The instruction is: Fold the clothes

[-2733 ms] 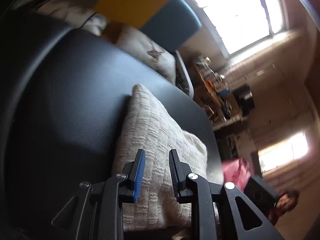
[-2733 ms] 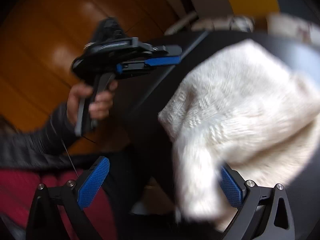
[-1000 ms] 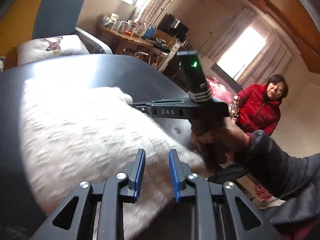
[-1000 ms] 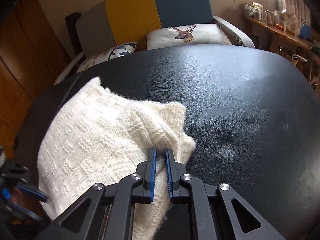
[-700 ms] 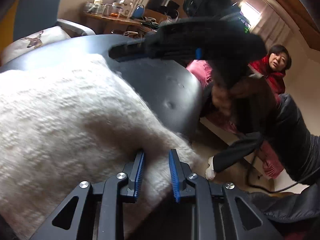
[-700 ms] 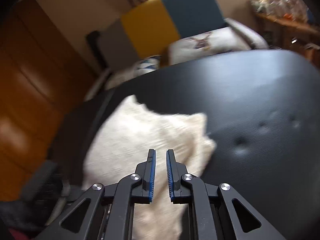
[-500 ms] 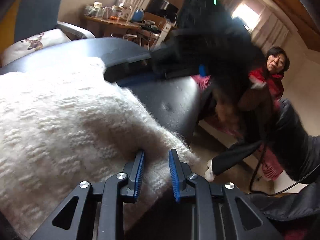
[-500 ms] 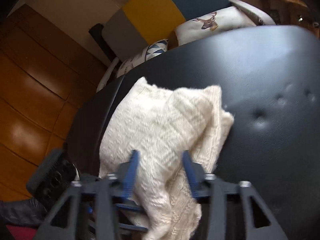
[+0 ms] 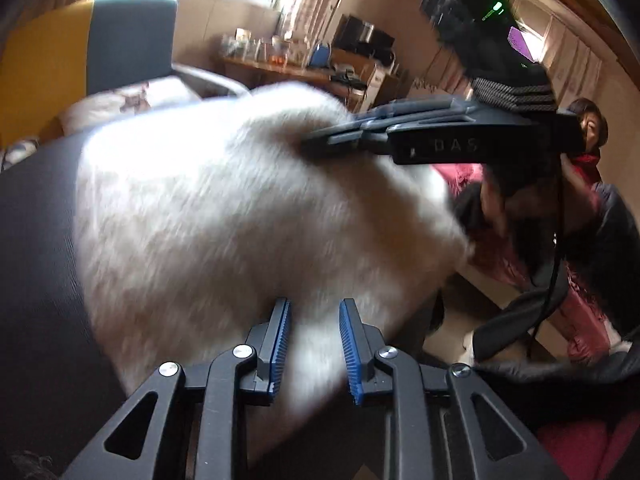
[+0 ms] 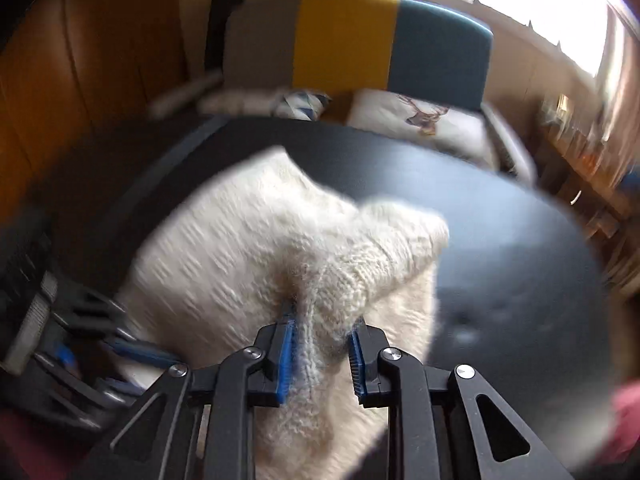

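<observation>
Two blue-padded fingers of the right gripper (image 10: pixel 320 356) pinch a raised ridge of the cream knitted sweater (image 10: pixel 260 264), the jaws held apart only by the thick wool bunched between them. The left gripper (image 9: pixel 314 344) has its jaws spread a little, with blurred white knit lying between and beneath them; whether the pads actually press the cloth cannot be told.

The sweater lies in a folded bundle on the black padded table (image 10: pixel 500 240), toward its near left part, one flap lifted by the right gripper. It looks soft, bulky and light, with a loose, fuzzy knit that will sag and stretch under its own weight instead of holding a crease. The best hold is probably a doubled edge or ribbed hem, taken deep between the pads, since single strands could snag.

Behind the table stands a sofa (image 10: pixel 392 40) with grey, yellow and teal panels, carrying a deer-print cushion (image 10: pixel 420 120). No container shows clearly in either view.
</observation>
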